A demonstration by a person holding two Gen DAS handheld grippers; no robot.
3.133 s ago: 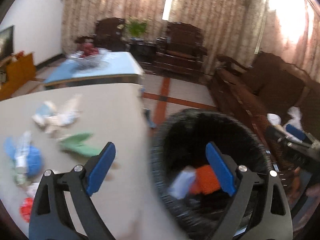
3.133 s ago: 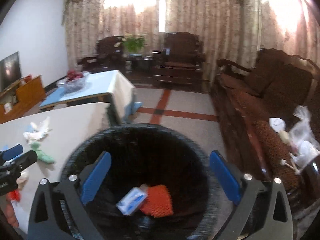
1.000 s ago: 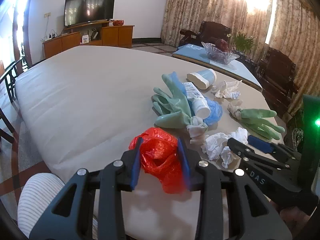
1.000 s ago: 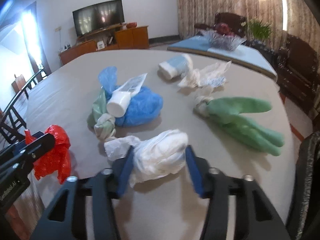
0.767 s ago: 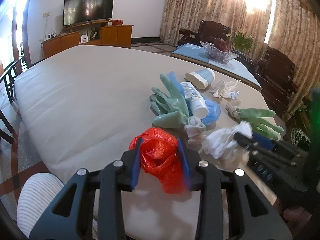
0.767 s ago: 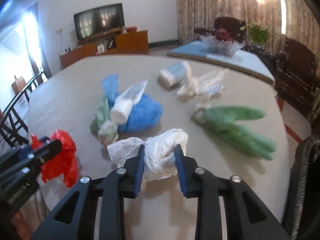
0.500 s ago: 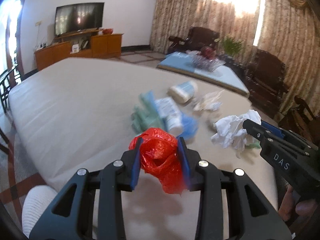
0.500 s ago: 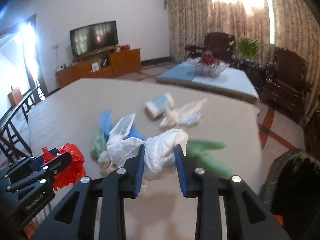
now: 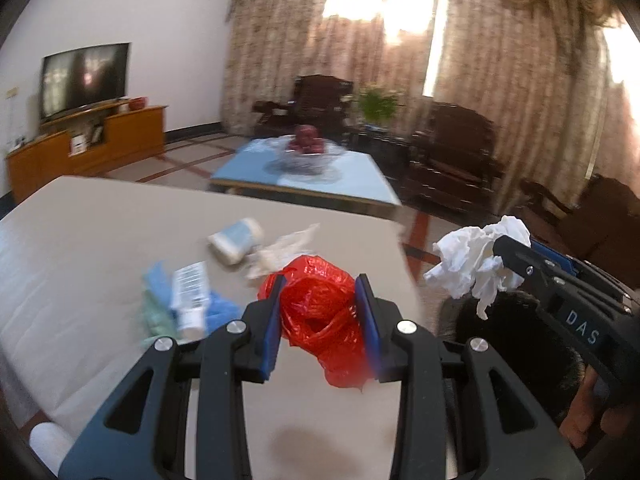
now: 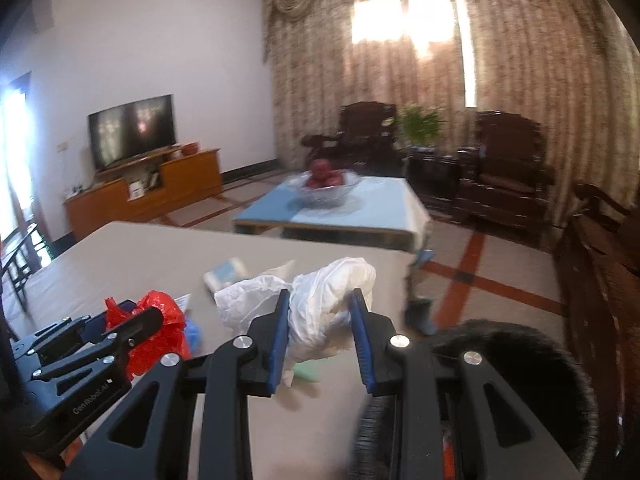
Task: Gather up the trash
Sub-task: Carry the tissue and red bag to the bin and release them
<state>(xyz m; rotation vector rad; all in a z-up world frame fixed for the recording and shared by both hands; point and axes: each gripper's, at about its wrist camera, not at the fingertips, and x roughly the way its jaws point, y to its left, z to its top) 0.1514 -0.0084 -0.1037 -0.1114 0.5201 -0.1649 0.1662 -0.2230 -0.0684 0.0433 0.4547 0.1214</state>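
Note:
My left gripper (image 9: 320, 292) is shut on a crumpled red plastic bag (image 9: 320, 316) and holds it above the beige table (image 9: 80, 248). My right gripper (image 10: 320, 308) is shut on a wad of white paper (image 10: 324, 300), lifted near the table's right edge. The right gripper with its wad (image 9: 480, 264) also shows in the left wrist view, above the black trash bin (image 9: 516, 340). The bin (image 10: 520, 368) stands on the floor at the table's right corner. The left gripper with the red bag (image 10: 156, 340) shows at lower left in the right wrist view.
A white-and-blue tube (image 9: 190, 296), blue and green gloves (image 9: 160, 312), a small blue-white container (image 9: 236, 240) and crumpled tissue (image 9: 280, 252) lie on the table. A blue coffee table with a fruit bowl (image 9: 304, 160), dark armchairs (image 10: 508, 180) and a sofa stand beyond.
Both grippers have lifted their loads off the table and swung right toward the bin. The right gripper closed on the white paper wad about a second ago.

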